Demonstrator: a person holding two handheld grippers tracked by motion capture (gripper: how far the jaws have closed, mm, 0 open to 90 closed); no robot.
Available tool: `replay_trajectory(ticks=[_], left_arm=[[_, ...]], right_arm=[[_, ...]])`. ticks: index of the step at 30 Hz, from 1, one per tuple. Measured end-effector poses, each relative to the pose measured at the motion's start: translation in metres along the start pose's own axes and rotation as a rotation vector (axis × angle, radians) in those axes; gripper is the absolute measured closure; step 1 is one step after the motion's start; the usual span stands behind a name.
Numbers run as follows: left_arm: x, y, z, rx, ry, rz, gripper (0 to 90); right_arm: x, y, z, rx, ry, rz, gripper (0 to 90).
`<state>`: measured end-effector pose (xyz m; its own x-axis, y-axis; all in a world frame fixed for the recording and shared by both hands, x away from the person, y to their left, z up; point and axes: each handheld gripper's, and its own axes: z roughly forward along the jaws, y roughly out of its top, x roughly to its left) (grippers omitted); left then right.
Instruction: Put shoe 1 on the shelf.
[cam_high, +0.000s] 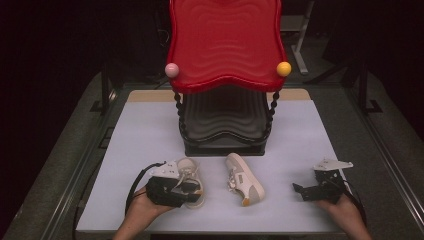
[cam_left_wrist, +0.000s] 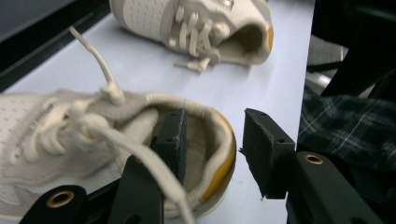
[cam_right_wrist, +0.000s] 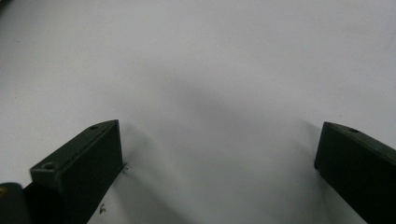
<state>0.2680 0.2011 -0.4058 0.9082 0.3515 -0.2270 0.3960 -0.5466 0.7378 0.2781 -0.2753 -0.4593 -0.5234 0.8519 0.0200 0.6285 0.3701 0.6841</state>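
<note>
Left tongs (cam_left_wrist: 212, 149) straddle the near shoe's (cam_left_wrist: 70, 140) heel, parted, not gripping; right tongs (cam_right_wrist: 219, 163) gape empty.

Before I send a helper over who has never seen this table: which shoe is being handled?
Start at the red-topped rack at the table's far side; two pale shoes lie before it. The handled shoe is the left one, with the left tongs straddling its heel, one jaw inside the collar. The other shoe lies apart, untouched.

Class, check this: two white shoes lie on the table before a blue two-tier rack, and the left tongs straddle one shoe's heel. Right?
Not quite: the rack is red, as the high view shows. The two shoes and the left tongs straddling one shoe's heel are right.
</note>
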Motion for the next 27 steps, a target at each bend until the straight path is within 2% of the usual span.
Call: replay_trajectory(ticks=[5,11,15,21,27], left_arm=[[-0.0014,-0.0028,0.0046,0.022,-0.007,0.012,63.4],[-0.0012,-0.0024,0.0037,0.021,-0.002,0.017,71.0],[-0.0008,-0.0015,0.0041,0.026,-0.011,0.022,72.6],[-0.0037,0.0018,0.0049,0.042,-0.002,0.05,75.8],[-0.0049,0.0056,0.0025,0.045,-0.005,0.052,76.5]], right_arm=[[0.0,0.0001,0.0,0.001,0.0,0.0,0.2],[0.0,0.0,0.0,0.001,0.0,0.0,0.2],[-0.0001,0.0,0.0,0.001,0.0,0.0,0.2],[-0.0001,0.0,0.0,0.001,0.0,0.0,0.2],[-0.0001,0.0,0.0,0.0,0.0,-0.001,0.2]])
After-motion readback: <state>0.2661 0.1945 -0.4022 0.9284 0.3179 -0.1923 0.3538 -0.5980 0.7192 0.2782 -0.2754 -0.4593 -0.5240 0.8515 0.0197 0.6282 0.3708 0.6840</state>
